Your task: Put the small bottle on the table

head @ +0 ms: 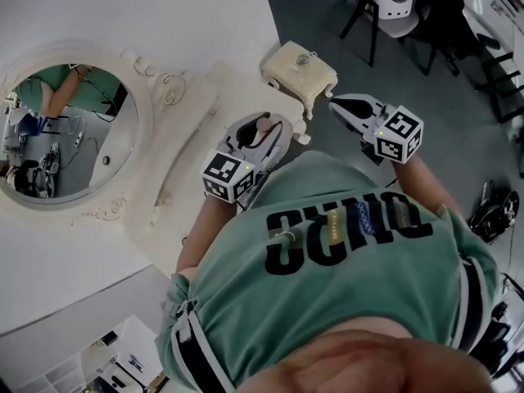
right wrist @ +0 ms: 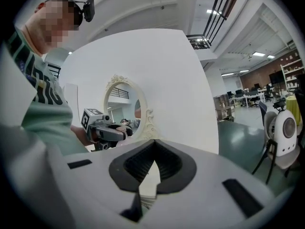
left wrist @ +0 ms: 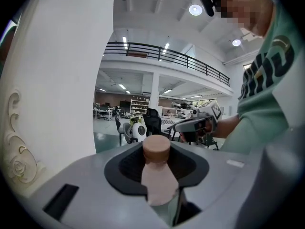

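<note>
The left gripper [head: 262, 129] has its jaws partly spread and clamped on the small bottle [left wrist: 155, 174] - a pale pinkish body with a round tan cap. The bottle stands upright between the pads, held in the air over the edge of the white counter [head: 193, 109]. The right gripper [right wrist: 153, 157] has its jaws pressed together at the tips, empty. The green shirt [head: 344, 268] carries large dark letters - not clearly readable.
</note>
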Demonstrator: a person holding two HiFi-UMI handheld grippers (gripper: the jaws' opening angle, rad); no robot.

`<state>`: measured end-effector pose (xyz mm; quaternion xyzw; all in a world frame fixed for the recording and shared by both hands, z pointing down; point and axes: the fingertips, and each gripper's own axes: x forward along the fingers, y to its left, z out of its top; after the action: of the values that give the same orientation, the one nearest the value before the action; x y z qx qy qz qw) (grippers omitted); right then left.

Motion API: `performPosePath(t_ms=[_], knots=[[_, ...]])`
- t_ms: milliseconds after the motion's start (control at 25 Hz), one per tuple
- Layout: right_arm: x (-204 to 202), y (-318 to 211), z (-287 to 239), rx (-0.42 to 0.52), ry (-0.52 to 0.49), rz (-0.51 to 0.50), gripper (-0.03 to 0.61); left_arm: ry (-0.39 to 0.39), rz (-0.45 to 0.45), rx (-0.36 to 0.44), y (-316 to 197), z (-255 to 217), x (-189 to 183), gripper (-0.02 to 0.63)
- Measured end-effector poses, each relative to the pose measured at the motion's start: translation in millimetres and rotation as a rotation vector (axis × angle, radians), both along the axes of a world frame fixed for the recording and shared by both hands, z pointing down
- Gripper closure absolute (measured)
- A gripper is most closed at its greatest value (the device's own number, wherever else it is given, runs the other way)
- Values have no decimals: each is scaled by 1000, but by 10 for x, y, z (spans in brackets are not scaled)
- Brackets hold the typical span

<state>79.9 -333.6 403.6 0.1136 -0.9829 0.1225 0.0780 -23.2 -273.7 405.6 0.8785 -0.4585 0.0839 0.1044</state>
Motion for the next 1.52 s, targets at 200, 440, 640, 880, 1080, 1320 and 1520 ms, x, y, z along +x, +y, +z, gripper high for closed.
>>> performPosePath(t_ms=[200, 440, 640, 880, 1080, 1320, 1520], knots=[[-157, 14, -74, 14, 1, 35, 584, -10, 25, 2, -36, -21, -257, 480], [-329, -138, -160, 27, 12, 52, 584, -2, 4, 15, -131, -84, -537, 480], [-578, -227, -177, 34, 25, 21, 584, 1, -29, -9, -175, 3, -744, 480], [-840, -367, -70, 45, 31, -11, 584, -3, -63, -35, -246, 166, -934, 480], [-1015, -396, 44, 44, 45, -31, 584, -4, -80, -68, -269, 363, -1036, 480], [-1240, -512, 226, 47, 64, -43, 584, 7, -96, -94, -395, 593, -1184, 480], [-1452, -606, 436, 46, 78, -49, 584, 6, -105, -109, -511, 832, -1323, 480]])
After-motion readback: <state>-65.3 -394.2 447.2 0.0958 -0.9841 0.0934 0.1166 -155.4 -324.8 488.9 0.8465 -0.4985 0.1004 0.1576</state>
